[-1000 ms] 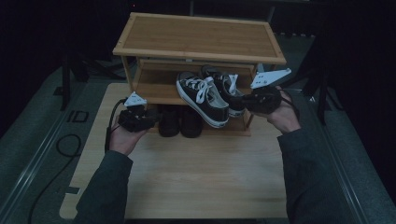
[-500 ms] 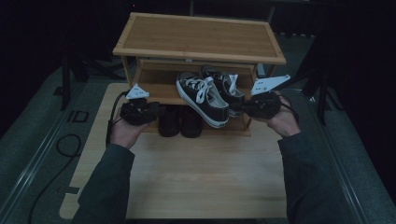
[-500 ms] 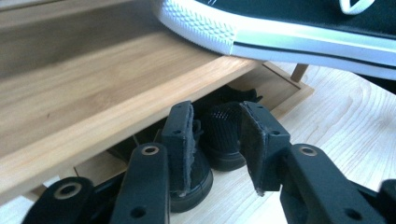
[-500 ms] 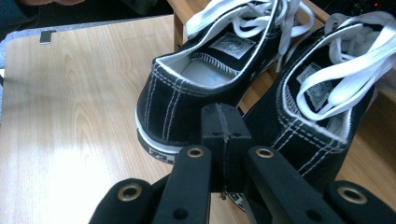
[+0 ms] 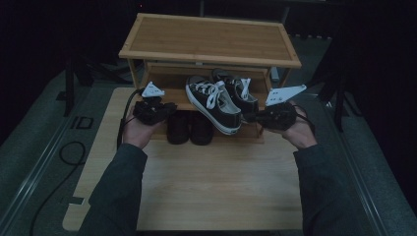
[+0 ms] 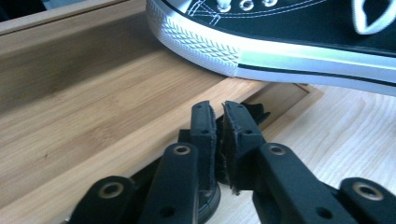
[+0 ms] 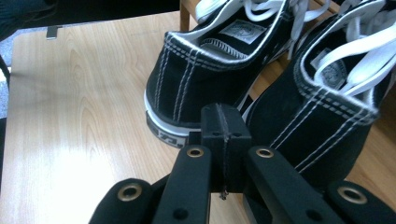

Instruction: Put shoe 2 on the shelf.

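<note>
- A pair of black canvas sneakers (image 5: 219,98) with white laces, white stitching and ribbed white rubber soles is seen on the lower shelf of a bamboo shoe rack (image 5: 206,42); the nearer shoe's heel juts past the shelf's front edge.
- The rack is made of slatted, honey-coloured wood with a flat, bare top board, and it stands at the far end of a pale wood-grain tabletop (image 5: 216,187).
- Two dark rounded objects (image 5: 189,129) are seen under the shelf, too dim to be identified.
- A wide bare stretch of tabletop is left between the rack and the near edge.
- The left gripper (image 6: 218,116) is held just beside the shelf's front lip, near the toe of a sneaker, with the palm turned up beneath it. Its fingers (image 6: 203,126) have just been closing and are nearly together, a thin gap remaining, with nothing between them.
- The right gripper (image 7: 223,122) is pointed at the sneakers' heels, close to them. Its fingers (image 7: 236,128) are pressed fully together and nothing is held.
</note>
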Tool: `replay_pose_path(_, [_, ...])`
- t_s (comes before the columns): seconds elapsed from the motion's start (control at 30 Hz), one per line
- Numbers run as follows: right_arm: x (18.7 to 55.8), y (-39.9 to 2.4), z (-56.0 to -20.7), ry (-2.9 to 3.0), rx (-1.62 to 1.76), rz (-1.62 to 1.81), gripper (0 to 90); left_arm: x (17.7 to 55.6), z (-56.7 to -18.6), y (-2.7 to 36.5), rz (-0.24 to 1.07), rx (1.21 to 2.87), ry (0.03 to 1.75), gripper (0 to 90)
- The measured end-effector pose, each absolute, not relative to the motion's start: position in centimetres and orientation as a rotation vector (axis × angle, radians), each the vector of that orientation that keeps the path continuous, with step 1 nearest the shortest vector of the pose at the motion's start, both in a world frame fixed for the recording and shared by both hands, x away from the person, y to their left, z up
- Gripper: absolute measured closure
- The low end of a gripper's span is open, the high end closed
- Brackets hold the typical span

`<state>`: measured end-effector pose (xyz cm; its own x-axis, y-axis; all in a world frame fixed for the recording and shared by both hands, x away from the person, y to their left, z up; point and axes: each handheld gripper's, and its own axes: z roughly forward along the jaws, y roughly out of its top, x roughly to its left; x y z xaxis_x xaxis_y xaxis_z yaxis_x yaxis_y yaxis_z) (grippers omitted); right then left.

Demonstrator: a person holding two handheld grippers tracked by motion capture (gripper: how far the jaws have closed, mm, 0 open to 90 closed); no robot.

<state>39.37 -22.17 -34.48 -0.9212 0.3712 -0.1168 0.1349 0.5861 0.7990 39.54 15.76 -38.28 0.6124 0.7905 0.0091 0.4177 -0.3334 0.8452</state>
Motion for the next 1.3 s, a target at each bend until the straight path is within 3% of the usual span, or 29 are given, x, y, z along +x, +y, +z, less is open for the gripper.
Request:
replay_pose_path(0.13, [39.2,-22.2,-34.9,2.556,0.414,1.242,90.0,40.0,-38.2,15.5,0.560,1.961,0.963,89.6])
replay_pose_path(1.3, [37.2,-21.3,-37.8,2.643,0.311,1.262,90.0,43.3,-38.8,14.8,0.618,1.986,1.049,89.9])
